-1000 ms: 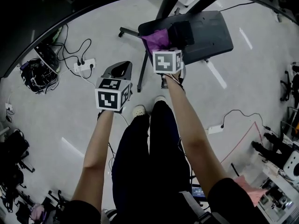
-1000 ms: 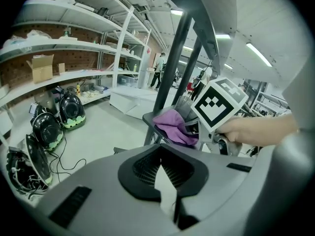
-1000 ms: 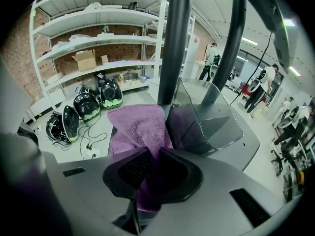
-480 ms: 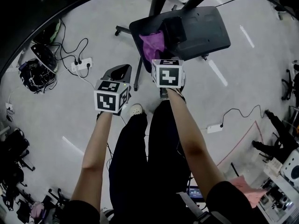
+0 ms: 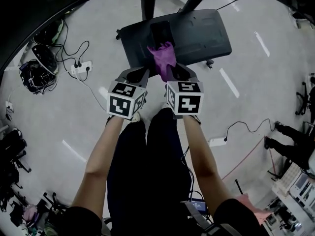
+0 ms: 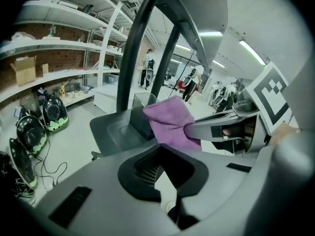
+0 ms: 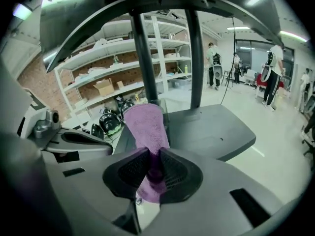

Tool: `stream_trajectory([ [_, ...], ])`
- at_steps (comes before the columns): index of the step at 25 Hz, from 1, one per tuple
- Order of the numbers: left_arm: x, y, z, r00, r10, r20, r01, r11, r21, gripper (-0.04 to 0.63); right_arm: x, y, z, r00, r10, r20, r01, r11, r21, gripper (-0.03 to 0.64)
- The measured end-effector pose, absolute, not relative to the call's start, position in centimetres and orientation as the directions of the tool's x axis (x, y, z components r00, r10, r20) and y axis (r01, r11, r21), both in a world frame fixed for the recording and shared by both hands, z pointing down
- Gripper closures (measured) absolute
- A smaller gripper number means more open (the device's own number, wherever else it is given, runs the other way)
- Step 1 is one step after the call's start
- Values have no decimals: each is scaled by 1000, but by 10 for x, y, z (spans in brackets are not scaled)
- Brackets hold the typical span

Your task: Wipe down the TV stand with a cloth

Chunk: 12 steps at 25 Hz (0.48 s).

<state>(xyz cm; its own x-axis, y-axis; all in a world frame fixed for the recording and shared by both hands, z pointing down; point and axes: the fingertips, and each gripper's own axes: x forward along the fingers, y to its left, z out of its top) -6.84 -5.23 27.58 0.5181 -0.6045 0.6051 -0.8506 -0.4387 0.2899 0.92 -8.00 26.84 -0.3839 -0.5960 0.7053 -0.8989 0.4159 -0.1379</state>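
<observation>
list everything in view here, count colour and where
stand: 1, dark grey base, on the floor ahead
poles: 2, black, rising from the stand
cloth: 1, purple, by the stand's near edge
power strips: 2, white, on the floor left and right
shelves: several, white, background
people: several, far background
left gripper: 1, grey, open, empty, beside the cloth
right gripper: 1, grey, shut on the cloth
arms: 2, bare, holding the grippers

Bright, even ceiling lighting; strong fisheye distortion, dark vignetted edges.
</observation>
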Motion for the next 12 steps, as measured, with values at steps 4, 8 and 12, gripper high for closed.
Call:
stream_trajectory([
  [4,-36,-64,280,523,-605,600,-848,-441,295,588,49,-90,268,-379,-614,693,-912,376,-166,540],
  [8,-12,-73,283,519,-607,602,-852,-423,309,588,79,-108,271,-371,-618,693,-918,356,-174,540],
  [12,3,-80,285,504,-614,608,-862,-399,312,588,97,-129,277,-386,-610,692,-916,341,-210,540],
])
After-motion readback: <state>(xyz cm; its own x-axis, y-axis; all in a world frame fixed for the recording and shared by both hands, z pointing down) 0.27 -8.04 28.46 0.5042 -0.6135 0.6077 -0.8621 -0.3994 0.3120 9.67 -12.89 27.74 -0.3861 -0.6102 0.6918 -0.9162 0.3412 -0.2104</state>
